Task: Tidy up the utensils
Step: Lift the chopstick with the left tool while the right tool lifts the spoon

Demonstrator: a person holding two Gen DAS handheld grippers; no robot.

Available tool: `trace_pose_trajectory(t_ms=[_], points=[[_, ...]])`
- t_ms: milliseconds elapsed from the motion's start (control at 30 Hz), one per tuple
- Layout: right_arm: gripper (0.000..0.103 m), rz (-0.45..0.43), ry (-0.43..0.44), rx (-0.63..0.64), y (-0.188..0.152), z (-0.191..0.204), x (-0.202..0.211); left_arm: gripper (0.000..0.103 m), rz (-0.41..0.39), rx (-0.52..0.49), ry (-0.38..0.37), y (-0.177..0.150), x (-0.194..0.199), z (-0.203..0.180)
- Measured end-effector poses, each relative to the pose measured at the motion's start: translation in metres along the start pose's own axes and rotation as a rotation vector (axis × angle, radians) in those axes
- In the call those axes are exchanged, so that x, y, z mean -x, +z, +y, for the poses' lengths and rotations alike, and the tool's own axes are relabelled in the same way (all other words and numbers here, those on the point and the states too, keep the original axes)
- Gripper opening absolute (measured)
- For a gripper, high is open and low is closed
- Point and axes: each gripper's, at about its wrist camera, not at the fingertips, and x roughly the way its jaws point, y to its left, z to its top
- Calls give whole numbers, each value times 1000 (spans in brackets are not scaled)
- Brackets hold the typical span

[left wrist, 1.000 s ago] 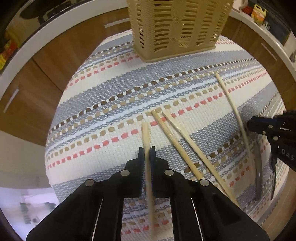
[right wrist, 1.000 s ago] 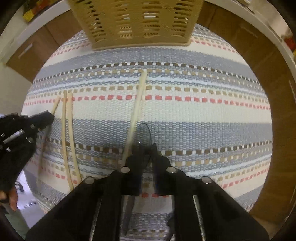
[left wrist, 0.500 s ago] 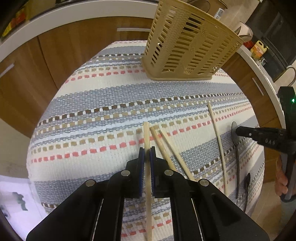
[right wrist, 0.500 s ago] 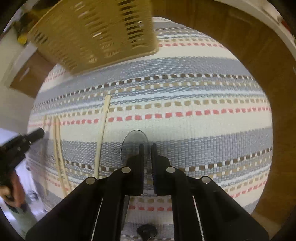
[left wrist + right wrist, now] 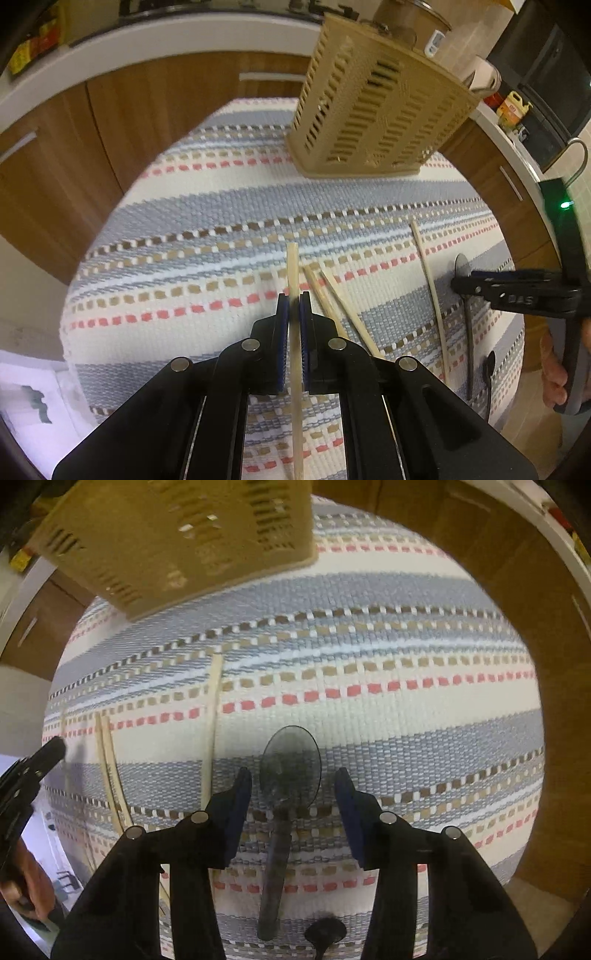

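While the left gripper (image 5: 294, 314) clamps a chopstick (image 5: 294, 354) for the basket (image 5: 373, 110), the right gripper (image 5: 293, 794) straddles the dark spoon (image 5: 290, 764). Its jaws have just been opening, not pressing the spoon.

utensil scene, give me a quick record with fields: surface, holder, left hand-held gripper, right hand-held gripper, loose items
surface: striped woven mat
holder: tan slotted basket standing at the mat's far edge
left hand-held gripper: shut on one chopstick
right hand-held gripper: jaws have just been opening; they straddle a dark spoon lying on the mat, pads clear of it
loose items: three chopsticks and a second dark spoon on the mat
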Motion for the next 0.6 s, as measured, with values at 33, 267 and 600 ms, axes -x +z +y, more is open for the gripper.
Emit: trace_pose_trajectory(t_ms=[33,267,600], points=[[41,1,-11,5,1,2,-1,4,-13,4,1,1,3,1],[30,-13,-77,52,1,36,-3,4,-72,24,-11,5,13,1],[30,-174,67,117,-38,44,40,3,-206,47,-60,3,43,-1]])
